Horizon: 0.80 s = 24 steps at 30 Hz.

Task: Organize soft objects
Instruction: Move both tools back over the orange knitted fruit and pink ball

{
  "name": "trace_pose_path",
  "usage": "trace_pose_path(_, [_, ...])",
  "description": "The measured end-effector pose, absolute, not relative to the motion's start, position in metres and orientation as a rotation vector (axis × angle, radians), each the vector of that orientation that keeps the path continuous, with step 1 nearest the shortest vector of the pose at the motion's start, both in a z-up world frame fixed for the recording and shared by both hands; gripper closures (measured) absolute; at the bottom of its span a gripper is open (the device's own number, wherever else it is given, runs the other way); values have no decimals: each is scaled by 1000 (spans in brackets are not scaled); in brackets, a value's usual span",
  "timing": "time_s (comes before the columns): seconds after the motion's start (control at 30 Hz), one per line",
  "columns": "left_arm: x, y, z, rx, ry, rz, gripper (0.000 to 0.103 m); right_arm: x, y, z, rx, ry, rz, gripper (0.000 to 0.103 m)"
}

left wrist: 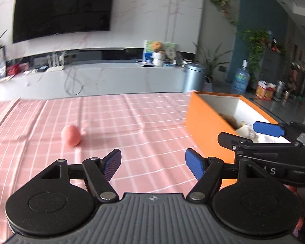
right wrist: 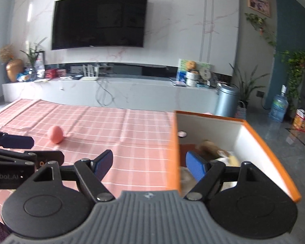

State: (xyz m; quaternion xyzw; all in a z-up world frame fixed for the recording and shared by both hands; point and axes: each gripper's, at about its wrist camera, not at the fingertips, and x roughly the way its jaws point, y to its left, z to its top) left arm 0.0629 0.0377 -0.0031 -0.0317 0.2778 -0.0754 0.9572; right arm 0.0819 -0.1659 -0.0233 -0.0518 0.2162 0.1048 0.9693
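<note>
Pink egg-shaped soft toy (left wrist: 70, 135) lies alone mid-tablecloth (left wrist: 132, 122), left of orange box (left wrist: 205, 126) at the right edge, plush inside. Left gripper (left wrist: 152, 163) and right gripper (right wrist: 149, 165) gape, empty. TV (right wrist: 99, 19) on marble wall.

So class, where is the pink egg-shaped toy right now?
In both wrist views the pink egg-shaped toy lies alone on the pink checked tablecloth, left of the orange box.
</note>
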Motion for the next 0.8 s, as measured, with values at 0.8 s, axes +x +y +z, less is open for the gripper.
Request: trace_pose_path(0.8, [35, 88, -82, -88, 680, 76, 25, 86, -96, -108, -88, 679, 416, 55])
